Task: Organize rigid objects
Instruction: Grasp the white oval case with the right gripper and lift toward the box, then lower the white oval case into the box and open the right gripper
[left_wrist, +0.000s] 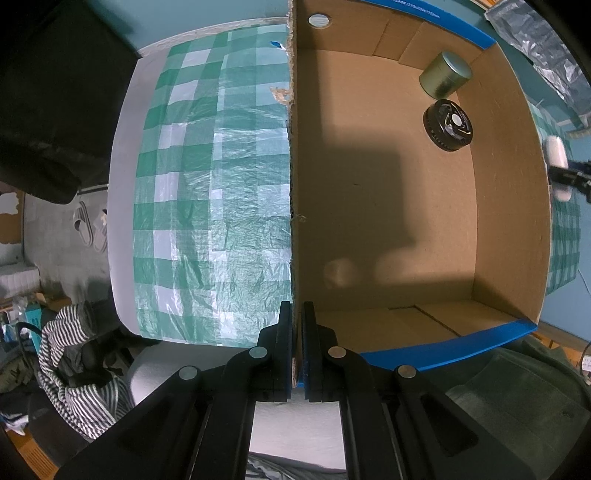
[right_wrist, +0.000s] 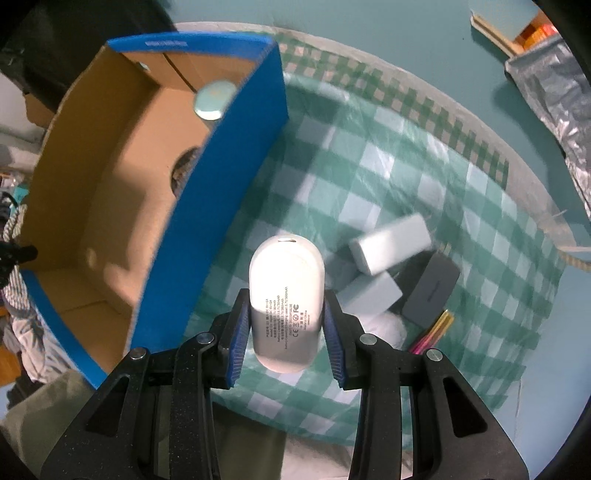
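Observation:
An open cardboard box (left_wrist: 491, 206) with blue outer sides stands on a table with a green checked cloth (left_wrist: 207, 177). My left gripper (left_wrist: 296, 314) is shut on the box's left wall at its near end. Inside, at the far right, lie a round metal tin (left_wrist: 445, 75) and a black round part (left_wrist: 448, 125). My right gripper (right_wrist: 286, 310) is shut on a white oval device (right_wrist: 286, 295) with printed text and holds it above the cloth, just right of the box's blue wall (right_wrist: 221, 206). It also shows at the right edge of the left wrist view (left_wrist: 557, 162).
On the cloth right of the held device lie two white blocks (right_wrist: 391, 247), a dark grey block (right_wrist: 432, 288), a white round thing (right_wrist: 384, 326) and a gold-pink stick (right_wrist: 432, 332). A silver bag (right_wrist: 554, 88) lies at the far right. Clothing lies below the table at left.

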